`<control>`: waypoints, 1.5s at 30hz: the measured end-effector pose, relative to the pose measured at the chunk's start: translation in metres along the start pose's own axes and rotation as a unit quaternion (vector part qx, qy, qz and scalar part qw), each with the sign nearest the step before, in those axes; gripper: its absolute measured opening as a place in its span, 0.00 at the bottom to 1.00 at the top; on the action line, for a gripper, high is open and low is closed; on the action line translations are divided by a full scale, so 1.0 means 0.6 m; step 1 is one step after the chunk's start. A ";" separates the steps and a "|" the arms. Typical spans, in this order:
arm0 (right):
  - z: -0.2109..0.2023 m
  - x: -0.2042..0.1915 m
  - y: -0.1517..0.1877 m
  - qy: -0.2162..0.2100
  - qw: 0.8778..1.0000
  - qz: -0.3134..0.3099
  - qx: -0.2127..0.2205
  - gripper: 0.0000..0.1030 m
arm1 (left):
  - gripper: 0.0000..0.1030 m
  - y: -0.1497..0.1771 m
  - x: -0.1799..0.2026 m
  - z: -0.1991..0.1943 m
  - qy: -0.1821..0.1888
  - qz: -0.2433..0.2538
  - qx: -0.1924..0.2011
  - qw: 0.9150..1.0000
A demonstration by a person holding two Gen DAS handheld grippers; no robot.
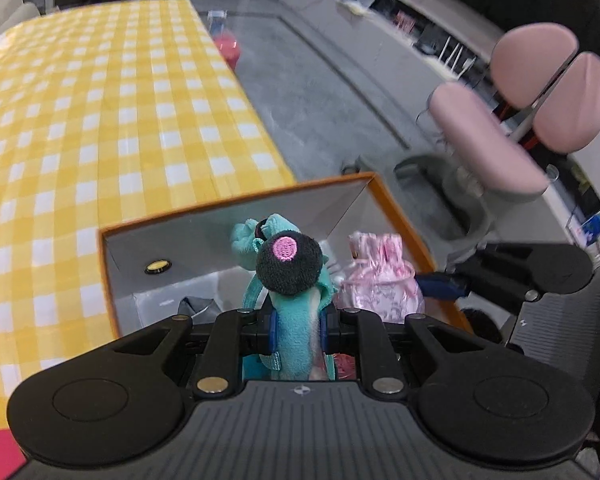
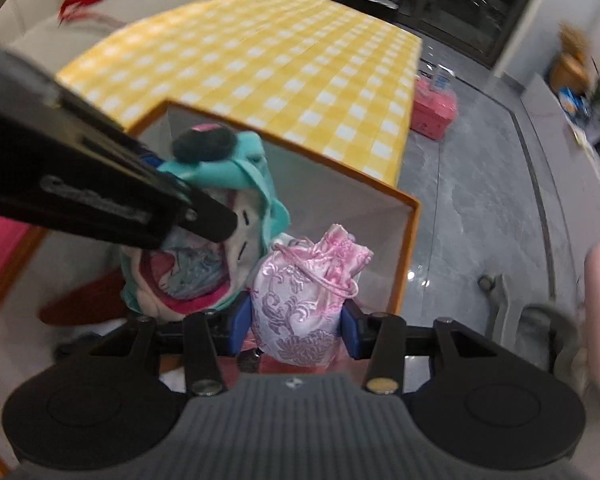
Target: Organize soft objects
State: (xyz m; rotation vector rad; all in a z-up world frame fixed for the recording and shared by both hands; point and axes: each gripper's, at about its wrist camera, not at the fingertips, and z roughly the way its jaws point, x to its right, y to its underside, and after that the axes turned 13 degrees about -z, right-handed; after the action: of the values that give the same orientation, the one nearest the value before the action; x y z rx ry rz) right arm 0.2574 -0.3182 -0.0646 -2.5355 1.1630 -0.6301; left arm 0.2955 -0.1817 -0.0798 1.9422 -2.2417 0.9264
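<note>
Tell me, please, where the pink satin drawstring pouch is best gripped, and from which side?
Grip the pink pouch across its full lower body, coming from below its base, neck pointing away. The gathered neck and loose cord are floppy and offer little to clamp. The right gripper already has its jaws there.

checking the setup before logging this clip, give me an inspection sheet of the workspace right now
surface: table under a yellow checked cloth, bare beyond the box
job's things: orange-edged box open at the near table edge; teal plush toy and pink satin pouch both over it
clutter: dark and red items on the box floor, too blurred to name
grippers: left hand-held gripper shut on the teal plush toy; right hand-held gripper shut on the pink satin pouch
cables: nothing seen
surroundings: grey floor, pink chair, pink case on the floor by the table, beige sofa
</note>
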 end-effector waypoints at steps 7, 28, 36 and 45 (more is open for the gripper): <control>0.031 -0.006 -0.008 0.014 0.998 -0.052 -0.018 0.48 | 0.22 -0.004 -0.006 0.029 -0.016 -0.013 -0.010 1.000; -0.092 -0.025 -0.014 0.026 1.000 -0.006 -0.003 0.62 | 0.54 0.017 0.022 -0.135 -0.009 0.016 0.085 0.996; -0.207 -0.093 -0.003 0.027 0.998 0.021 0.058 0.62 | 0.54 0.106 0.037 -0.259 0.008 0.054 0.156 0.986; -0.314 -0.185 0.033 0.036 0.983 0.114 0.142 0.62 | 0.54 0.214 0.005 -0.355 0.000 0.057 0.208 0.976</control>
State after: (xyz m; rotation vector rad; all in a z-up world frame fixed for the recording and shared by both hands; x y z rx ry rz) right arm 0.0864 -0.2588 0.0602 -2.1224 1.2646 -0.7714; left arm 0.1035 -0.0827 0.0439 1.9660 -2.3278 1.5170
